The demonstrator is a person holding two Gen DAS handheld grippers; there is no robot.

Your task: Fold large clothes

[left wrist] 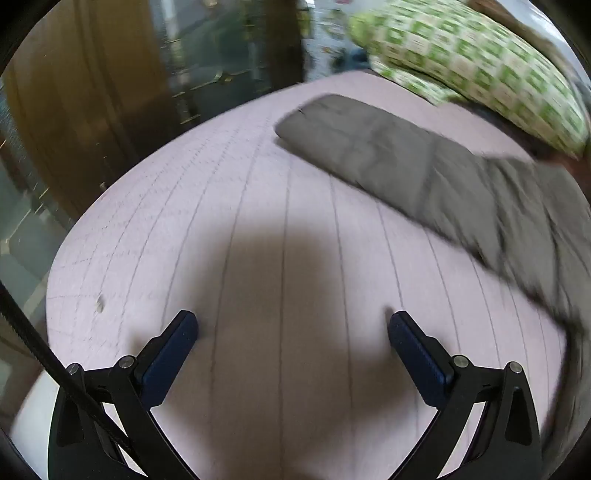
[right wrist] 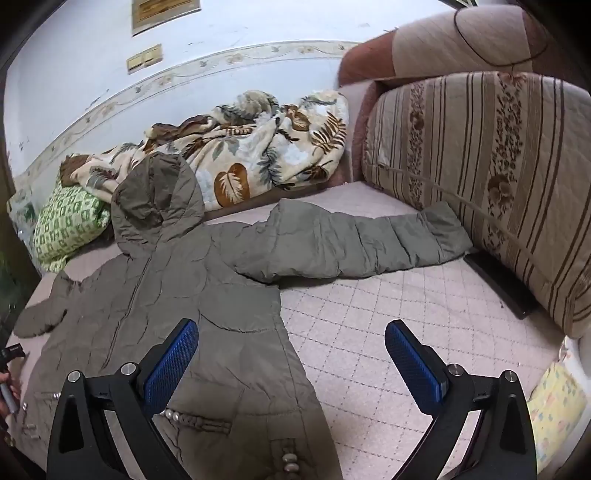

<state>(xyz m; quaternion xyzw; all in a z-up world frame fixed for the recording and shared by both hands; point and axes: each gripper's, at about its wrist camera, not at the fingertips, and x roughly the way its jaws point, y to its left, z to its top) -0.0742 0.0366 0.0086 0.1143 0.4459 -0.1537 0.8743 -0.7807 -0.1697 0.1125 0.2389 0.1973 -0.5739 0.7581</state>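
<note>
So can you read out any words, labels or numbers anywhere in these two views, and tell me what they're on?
No text can be read in either view.
Framed plaque on the wall: cut off by the frame and too blurred to read.
Switch plate on the wall: no lettering shows.
Grey padded coat, green patterned pillow: no label or print with words shows.
</note>
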